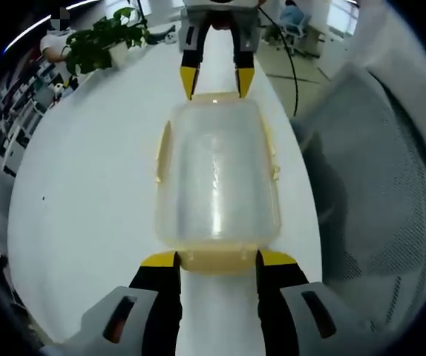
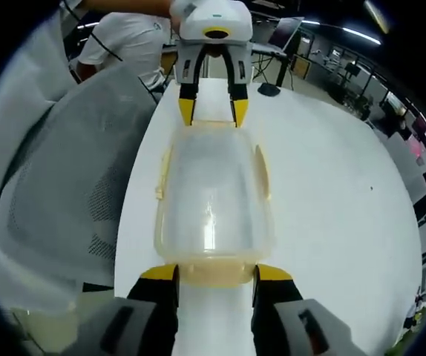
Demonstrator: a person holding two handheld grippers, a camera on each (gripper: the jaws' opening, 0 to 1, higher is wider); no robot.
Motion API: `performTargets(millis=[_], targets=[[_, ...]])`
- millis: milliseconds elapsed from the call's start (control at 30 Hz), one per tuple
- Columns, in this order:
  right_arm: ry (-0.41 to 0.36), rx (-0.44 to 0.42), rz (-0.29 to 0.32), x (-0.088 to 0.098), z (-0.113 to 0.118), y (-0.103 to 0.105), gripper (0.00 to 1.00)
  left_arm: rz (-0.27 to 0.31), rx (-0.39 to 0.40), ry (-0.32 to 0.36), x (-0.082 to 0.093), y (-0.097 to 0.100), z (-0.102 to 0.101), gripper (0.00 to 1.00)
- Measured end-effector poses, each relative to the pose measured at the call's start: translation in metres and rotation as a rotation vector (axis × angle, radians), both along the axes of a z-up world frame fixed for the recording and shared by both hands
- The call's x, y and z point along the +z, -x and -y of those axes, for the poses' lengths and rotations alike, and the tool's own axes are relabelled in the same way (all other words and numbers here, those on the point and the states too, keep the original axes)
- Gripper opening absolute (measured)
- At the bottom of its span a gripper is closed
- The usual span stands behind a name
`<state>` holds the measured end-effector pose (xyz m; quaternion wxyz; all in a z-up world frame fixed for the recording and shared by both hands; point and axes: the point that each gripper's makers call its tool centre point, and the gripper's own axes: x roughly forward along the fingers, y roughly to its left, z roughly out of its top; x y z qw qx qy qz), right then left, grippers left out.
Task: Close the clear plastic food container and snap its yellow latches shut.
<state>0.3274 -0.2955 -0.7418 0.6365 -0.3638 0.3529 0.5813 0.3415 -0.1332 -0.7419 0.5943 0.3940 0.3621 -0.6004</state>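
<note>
Clear food container (image 1: 217, 174), lid on, on white bench (image 1: 87, 208) — left gripper (image 1: 217, 261) and right gripper (image 2: 217, 276) at opposite ends, jaws narrow, straddling yellow end latches (image 1: 217, 259). Risk — uneven pressing slides the container; latch half-caught.

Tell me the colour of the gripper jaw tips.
Yellow tips on black jaws, seen best in the left gripper view on the left gripper by the container.

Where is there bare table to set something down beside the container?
Broad bare table lies between the container and the potted plant. The mesh chair side leaves a thin strip. Both ends are crowded: left tongs and right tongs straddle the end latches.
</note>
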Motion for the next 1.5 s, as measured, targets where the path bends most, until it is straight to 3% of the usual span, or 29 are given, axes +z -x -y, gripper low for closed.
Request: performTargets(millis=[333, 433, 567, 733, 800, 867, 1000, 1167, 1200, 1300, 1400, 1500], targets=[[0.003, 0.000, -0.002, -0.003, -0.001, 0.002, 0.37, 0.000, 0.016, 0.003, -0.005, 0.002, -0.001, 0.38], [0.009, -0.046, -0.075, -0.003, 0.001, 0.009, 0.40, -0.006, 0.030, 0.018, -0.005, 0.003, -0.002, 0.38], [0.023, -0.054, -0.055, -0.002, 0.009, 0.007, 0.38, -0.020, 0.047, 0.011, -0.007, 0.006, -0.010, 0.33], [0.011, -0.083, -0.065, 0.005, 0.011, 0.010, 0.39, -0.031, 0.100, 0.030, -0.006, 0.007, -0.015, 0.44], [-0.001, -0.123, -0.050, 0.011, 0.012, 0.006, 0.37, -0.060, 0.167, 0.056, -0.003, 0.008, -0.016, 0.47], [-0.055, -0.234, -0.073, 0.020, 0.009, 0.001, 0.33, -0.081, 0.239, 0.089, 0.001, 0.005, -0.017, 0.54], [-0.162, -0.417, -0.118, 0.035, 0.001, -0.008, 0.32, -0.123, 0.371, 0.161, 0.011, 0.000, -0.019, 0.53], [-0.186, -0.526, -0.137, 0.035, -0.003, -0.009, 0.34, -0.194, 0.564, 0.242, 0.016, -0.006, -0.016, 0.51], [-0.183, -0.550, -0.127, 0.035, -0.001, -0.011, 0.34, -0.212, 0.596, 0.281, 0.018, -0.007, -0.012, 0.51], [-0.198, -0.641, -0.105, 0.036, 0.001, -0.017, 0.40, -0.253, 0.687, 0.315, 0.018, -0.006, -0.009, 0.52], [-0.203, -0.718, -0.162, 0.031, 0.001, -0.012, 0.39, -0.286, 0.783, 0.345, 0.017, -0.007, -0.006, 0.49], [-0.198, -0.730, -0.180, 0.026, -0.001, -0.006, 0.40, -0.297, 0.817, 0.351, 0.014, -0.006, -0.004, 0.50]])
